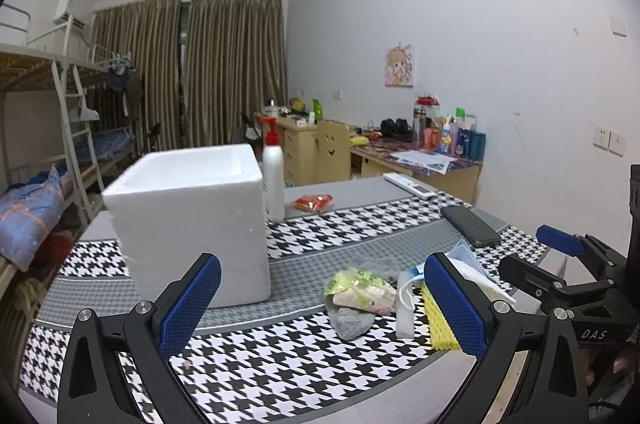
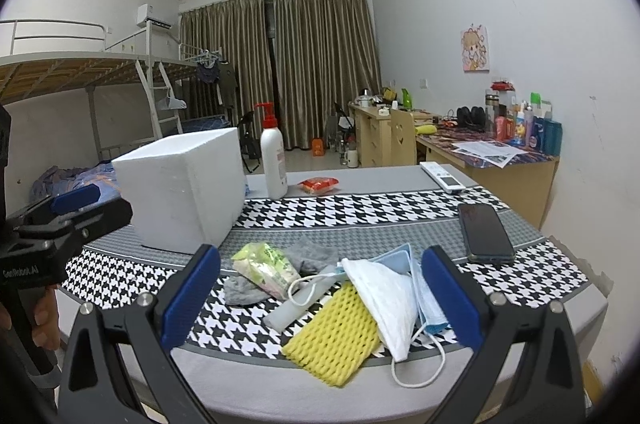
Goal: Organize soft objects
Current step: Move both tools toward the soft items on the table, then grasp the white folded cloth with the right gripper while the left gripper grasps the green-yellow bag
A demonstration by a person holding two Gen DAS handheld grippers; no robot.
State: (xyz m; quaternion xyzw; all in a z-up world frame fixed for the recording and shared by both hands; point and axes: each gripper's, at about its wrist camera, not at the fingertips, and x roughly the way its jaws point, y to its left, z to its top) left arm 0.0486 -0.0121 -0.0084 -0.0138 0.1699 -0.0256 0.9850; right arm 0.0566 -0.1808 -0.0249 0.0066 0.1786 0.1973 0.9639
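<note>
A pile of soft things lies near the table's front edge: a yellow foam net (image 2: 336, 336), a white mask (image 2: 384, 300), a blue mask (image 2: 424, 300), a green tissue pack (image 2: 268, 268) and a grey cloth (image 2: 240, 290). The pile also shows in the left wrist view, with the tissue pack (image 1: 360, 290) and foam net (image 1: 438, 324). A white foam box (image 1: 188, 224) (image 2: 184, 188) stands open-topped to the left. My left gripper (image 1: 320, 304) is open and empty, in front of the box and pile. My right gripper (image 2: 320, 292) is open and empty, its fingers either side of the pile.
A white pump bottle (image 2: 273, 156), a red snack packet (image 2: 319, 185), a white remote (image 2: 442, 177) and a black phone (image 2: 485, 234) lie on the houndstooth tablecloth (image 2: 360, 208). Bunk beds stand at the left, a cluttered desk at the right wall.
</note>
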